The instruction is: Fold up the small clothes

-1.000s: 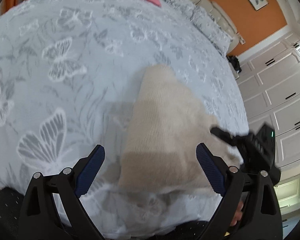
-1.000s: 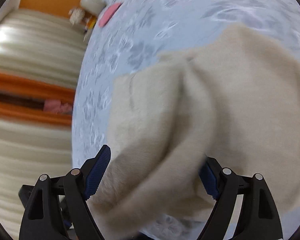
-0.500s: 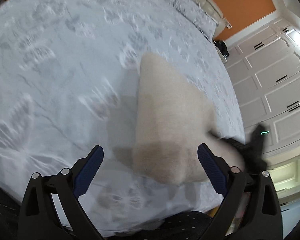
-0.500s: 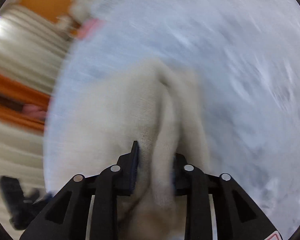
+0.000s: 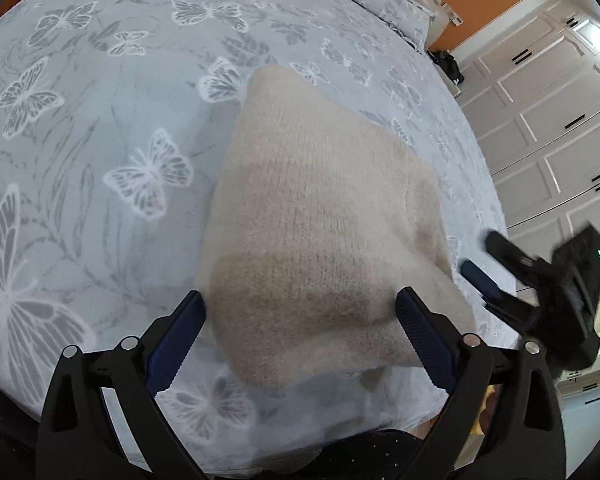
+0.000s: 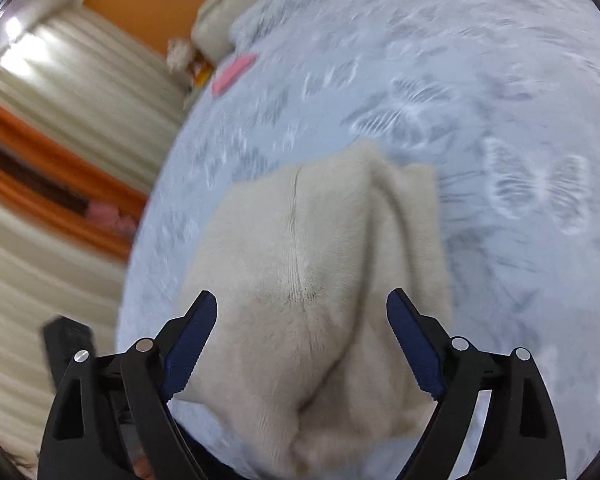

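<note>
A beige knitted garment lies folded on the butterfly-print bedspread near the bed's front edge. My left gripper hovers open over its near end, with the blue pads on either side and not pressing. In the right wrist view the garment shows a raised ridge down its middle. The right gripper has its jaws opening; the cloth lies between them, untouched by the pads. That right gripper also shows at the bed's right edge in the left wrist view.
A pink item lies far up the bed near the pillows. White wardrobe doors stand to the right of the bed. Cream curtains with an orange band hang on the other side.
Half a second ago the right gripper was shut on a raised fold of the garment; it has let go and stands wide. The left gripper has moved in over the garment's near end.
</note>
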The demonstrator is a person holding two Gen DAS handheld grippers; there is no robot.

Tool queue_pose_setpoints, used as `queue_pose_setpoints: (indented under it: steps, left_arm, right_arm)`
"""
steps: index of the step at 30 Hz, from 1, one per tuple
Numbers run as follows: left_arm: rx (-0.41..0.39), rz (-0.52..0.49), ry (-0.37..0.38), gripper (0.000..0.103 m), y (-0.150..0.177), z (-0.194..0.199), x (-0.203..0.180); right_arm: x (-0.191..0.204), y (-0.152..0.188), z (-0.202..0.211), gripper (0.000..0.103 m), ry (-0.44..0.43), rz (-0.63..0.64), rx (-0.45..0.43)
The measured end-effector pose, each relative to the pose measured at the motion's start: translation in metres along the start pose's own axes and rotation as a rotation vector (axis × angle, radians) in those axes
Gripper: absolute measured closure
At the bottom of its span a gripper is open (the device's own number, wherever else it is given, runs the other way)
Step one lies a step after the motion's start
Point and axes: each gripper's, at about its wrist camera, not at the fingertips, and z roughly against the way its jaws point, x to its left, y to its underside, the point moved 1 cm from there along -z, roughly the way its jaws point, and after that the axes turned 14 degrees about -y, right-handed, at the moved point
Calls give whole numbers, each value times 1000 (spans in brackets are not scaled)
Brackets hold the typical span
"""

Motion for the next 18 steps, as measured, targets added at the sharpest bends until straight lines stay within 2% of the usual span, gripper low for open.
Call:
queue_pose_setpoints:
  steps: [1, 3, 4, 5, 6, 9, 10, 12, 13, 15, 18]
  left_arm:
    - [1, 6, -9, 8, 1, -3, -1]
    - [10, 6, -22, 8, 1, -8, -2]
    - [16, 7, -29, 8, 2, -11, -2]
    - [24, 7, -37, 8, 2, -13, -2]
    - [30, 7, -40, 8, 2, -15, -2]
    - [36, 2, -22, 7, 3, -19, -3]
    - [40, -6, -15, 7, 3, -21, -4]
    - [63, -22, -17, 7, 5, -29, -8]
    - [78, -26, -16, 7, 6, -33, -10]
    - [88, -29, -12, 7, 7, -35, -14]
    - [66, -32, -9, 8, 8, -25, -10]
  right_arm:
    - [-2, -2, -14, 20, 16, 9, 26]
    - [-10, -9, -42, 72, 29, 18, 85]
    - [-11, -14, -48, 92, 47, 14, 107]
    - [-7, -19, -44, 93, 28, 20, 82]
    - [8, -27, -26, 93, -4, 68, 12]
    - [24, -33, 12, 94, -15, 132, -84]
    - [16, -31, 15, 94, 2, 129, -85]
    - [-30, -19, -12, 93, 155, 70, 38]
    - [-49, -11, -22, 93, 146, 14, 72]
    - [-45, -7, -6, 91, 66, -20, 6]
    - [-24, 4, 31, 62, 66, -13, -69]
